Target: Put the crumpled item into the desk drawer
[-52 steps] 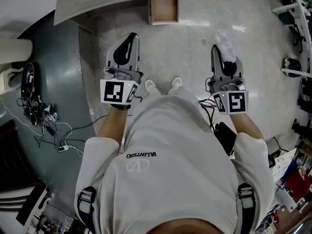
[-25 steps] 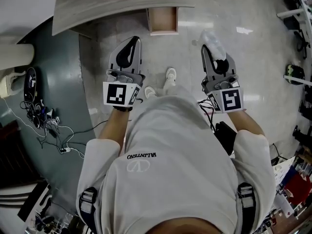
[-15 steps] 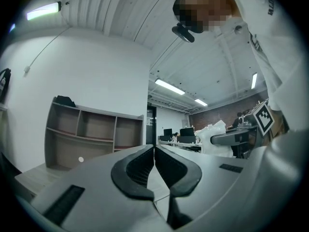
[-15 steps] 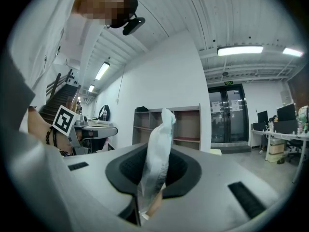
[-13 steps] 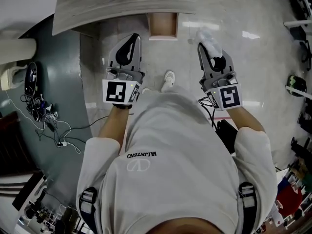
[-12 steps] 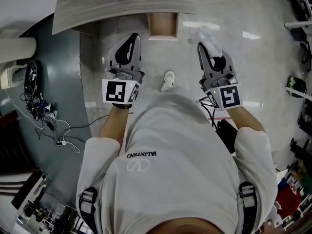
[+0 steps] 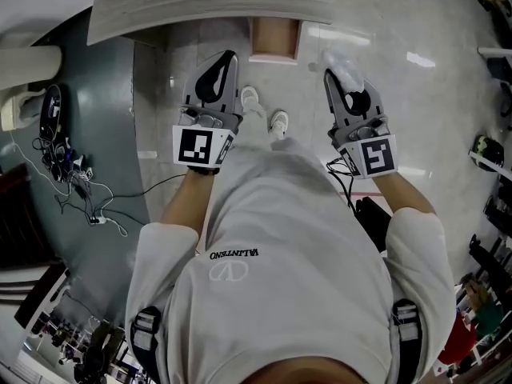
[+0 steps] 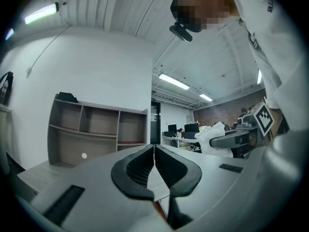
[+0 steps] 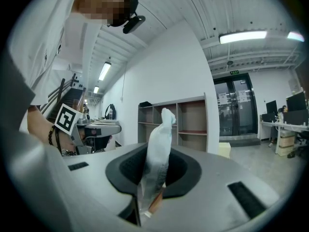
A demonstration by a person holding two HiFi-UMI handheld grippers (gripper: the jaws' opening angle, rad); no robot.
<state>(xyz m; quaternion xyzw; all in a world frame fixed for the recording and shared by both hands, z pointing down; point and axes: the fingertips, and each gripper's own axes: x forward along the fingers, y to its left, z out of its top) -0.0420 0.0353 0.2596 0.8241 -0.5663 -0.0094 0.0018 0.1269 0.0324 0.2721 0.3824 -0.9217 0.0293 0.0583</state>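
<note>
While clamping crumpled item (image 9: 158, 158), right fingers (image 9: 189, 174) narrow

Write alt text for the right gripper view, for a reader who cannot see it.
The jaws of the right gripper clamp a crumpled white item that stands up between them. Behind it are an open shelf unit against a white wall and glass doors to the right; the left gripper shows at the left.

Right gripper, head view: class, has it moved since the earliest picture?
Yes. The right gripper, shut on the crumpled item, has come nearer the open drawer, toward the view's upper left.
</note>
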